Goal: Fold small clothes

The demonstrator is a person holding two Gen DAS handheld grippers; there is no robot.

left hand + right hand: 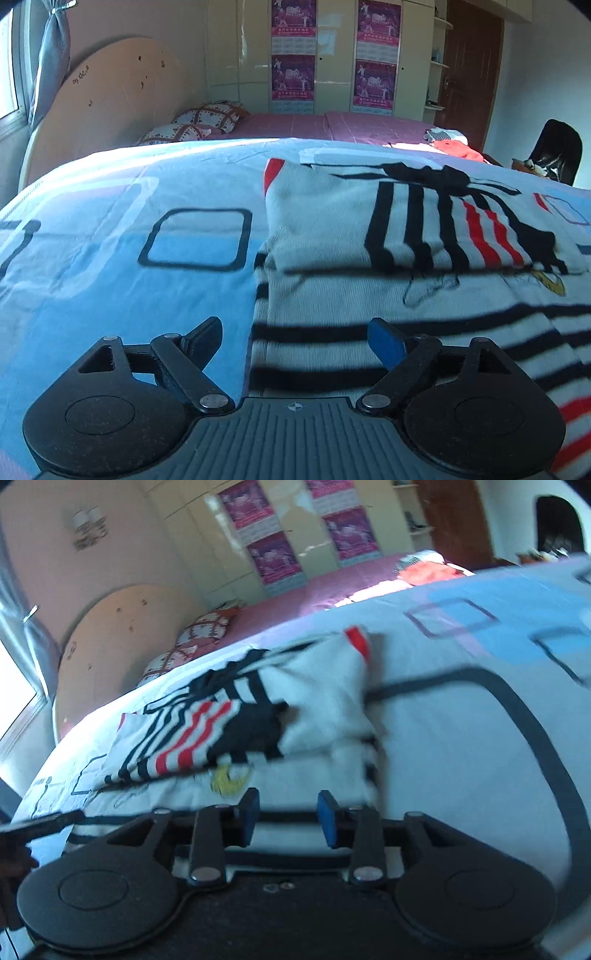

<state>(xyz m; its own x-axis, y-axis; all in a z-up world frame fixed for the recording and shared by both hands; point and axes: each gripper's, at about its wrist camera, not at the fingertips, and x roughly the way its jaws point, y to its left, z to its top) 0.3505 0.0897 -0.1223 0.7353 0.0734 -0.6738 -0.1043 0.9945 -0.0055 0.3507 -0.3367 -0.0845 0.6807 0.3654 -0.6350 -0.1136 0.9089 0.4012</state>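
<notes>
Your left tongs [295,341] are spread wide with nothing between them, hanging low over the near left edge of the sweater [388,295]. Your right tongs [288,819] are also parted, more narrowly, and empty; they sit just above the sweater's [295,775] near hem, with its black stripe showing between the blue pads [327,823].

The sweater lies on the blue sheet [129,258] printed with dark rounded squares. It is white knit with black and red stripes, and its far part is folded back toward you, so a doubled layer with a red-trimmed corner rests on top of the flat lower part. A yellow patch [227,777] peeks out just under the folded edge in the right view.

Beyond the sheet you can see a pink bed [314,125] with patterned pillows [207,118], a small heap of red and white clothes [450,142], and a wardrobe [332,55] carrying purple posters.
</notes>
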